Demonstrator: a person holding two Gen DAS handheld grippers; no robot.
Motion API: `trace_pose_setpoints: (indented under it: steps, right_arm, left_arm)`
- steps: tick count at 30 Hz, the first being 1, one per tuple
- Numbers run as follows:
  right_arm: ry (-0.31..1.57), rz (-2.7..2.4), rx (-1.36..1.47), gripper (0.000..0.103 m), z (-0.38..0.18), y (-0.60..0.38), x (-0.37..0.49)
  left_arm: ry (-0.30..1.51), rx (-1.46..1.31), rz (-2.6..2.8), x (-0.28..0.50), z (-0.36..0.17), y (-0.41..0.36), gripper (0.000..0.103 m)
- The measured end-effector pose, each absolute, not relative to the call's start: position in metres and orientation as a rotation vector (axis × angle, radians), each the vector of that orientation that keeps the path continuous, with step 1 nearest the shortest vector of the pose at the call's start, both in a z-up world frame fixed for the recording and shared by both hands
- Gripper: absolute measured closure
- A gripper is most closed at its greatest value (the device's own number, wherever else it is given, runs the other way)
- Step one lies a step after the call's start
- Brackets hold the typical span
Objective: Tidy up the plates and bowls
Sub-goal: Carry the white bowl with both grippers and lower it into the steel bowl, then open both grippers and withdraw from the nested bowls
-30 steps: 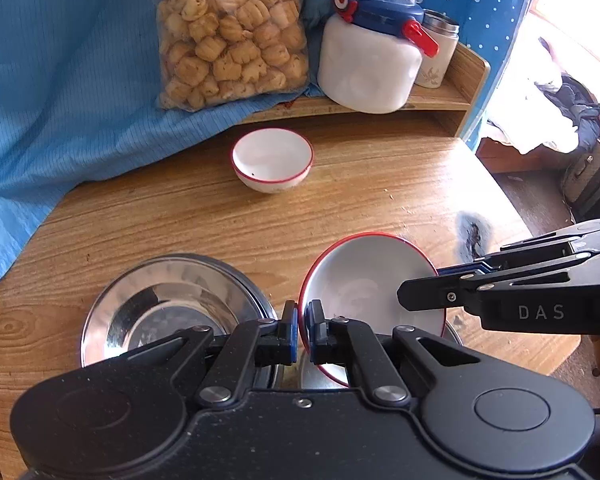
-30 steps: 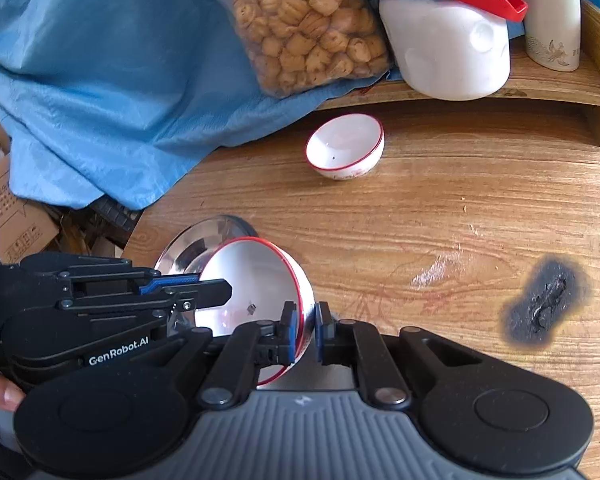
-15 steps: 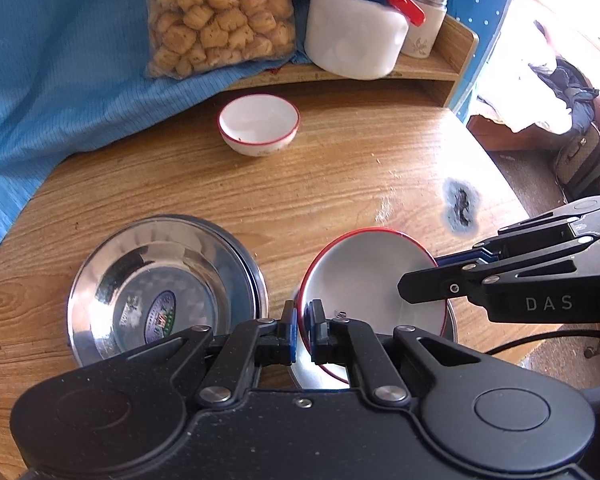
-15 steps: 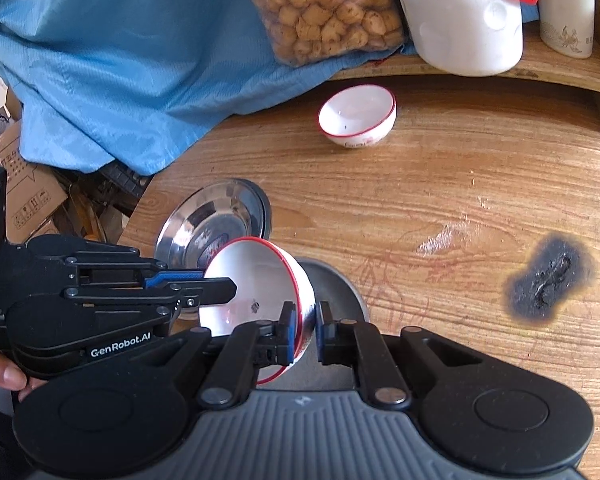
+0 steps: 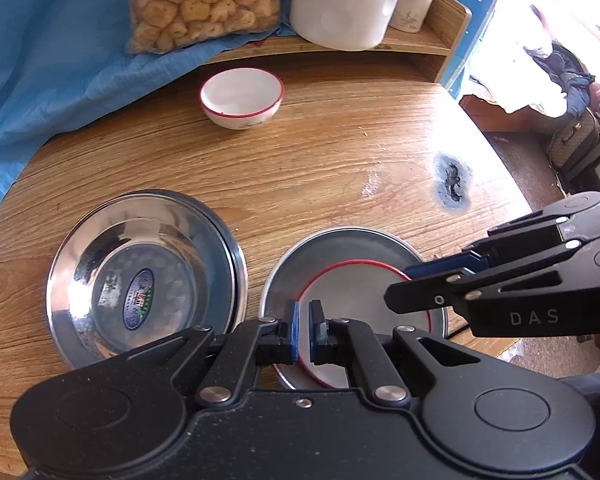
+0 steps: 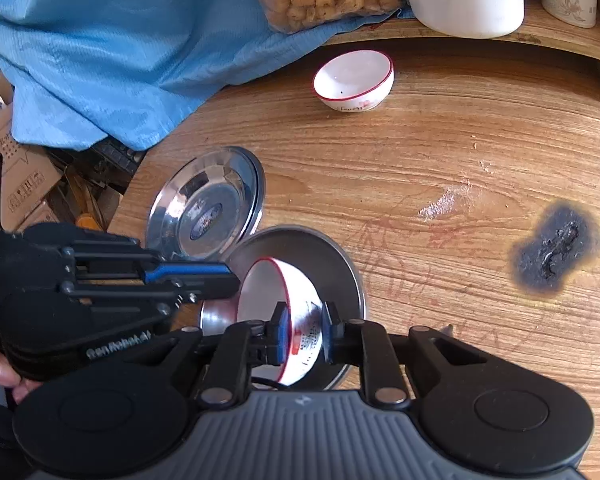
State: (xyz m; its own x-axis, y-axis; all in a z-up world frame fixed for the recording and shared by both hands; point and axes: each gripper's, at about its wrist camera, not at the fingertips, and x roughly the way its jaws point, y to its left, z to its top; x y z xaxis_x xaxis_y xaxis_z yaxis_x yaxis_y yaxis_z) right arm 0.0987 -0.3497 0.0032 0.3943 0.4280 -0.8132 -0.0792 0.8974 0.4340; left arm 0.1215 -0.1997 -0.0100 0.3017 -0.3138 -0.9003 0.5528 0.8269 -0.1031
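Note:
A red-rimmed white bowl [image 5: 352,300] sits tilted in a steel plate [image 5: 340,244] near the table's front edge. My left gripper [image 5: 303,326] is shut on the bowl's near rim. My right gripper [image 6: 302,334] has its fingers apart on either side of the bowl's wall [image 6: 304,332], open; it shows from the side in the left wrist view [image 5: 404,284]. A second steel plate [image 5: 140,276] lies to the left, also in the right wrist view [image 6: 208,204]. A smaller red-rimmed bowl [image 5: 240,96] stands farther back, seen again in the right wrist view [image 6: 354,78].
A wooden shelf [image 5: 420,40] at the back holds a white jug [image 5: 340,8], a tin [image 5: 414,4] and a bag of snacks [image 5: 200,0]. Blue cloth [image 5: 40,60] hangs at the back left. A black burn mark [image 5: 452,184] is on the round wooden table [image 5: 320,168].
Both grippers moved back and lowered the bowl into the steel plate. The right gripper's fingers, shut on the rim before, now stand apart.

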Motion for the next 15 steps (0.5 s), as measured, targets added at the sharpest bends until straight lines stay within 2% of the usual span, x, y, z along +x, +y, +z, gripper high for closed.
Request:
trace_pose_setpoints:
  steps: [12,15]
  right_arm:
    - [1.109,0.282,0.371,0.088,-0.001,-0.361,0.103]
    - [1.101,0.281,0.365,0.086,0.001,-0.361,0.102]
  left_arm:
    - [1.129,0.216,-0.532,0.131,-0.012,-0.197,0.096]
    - [1.116,0.203,-0.531,0.132,-0.009,-0.195,0.088]
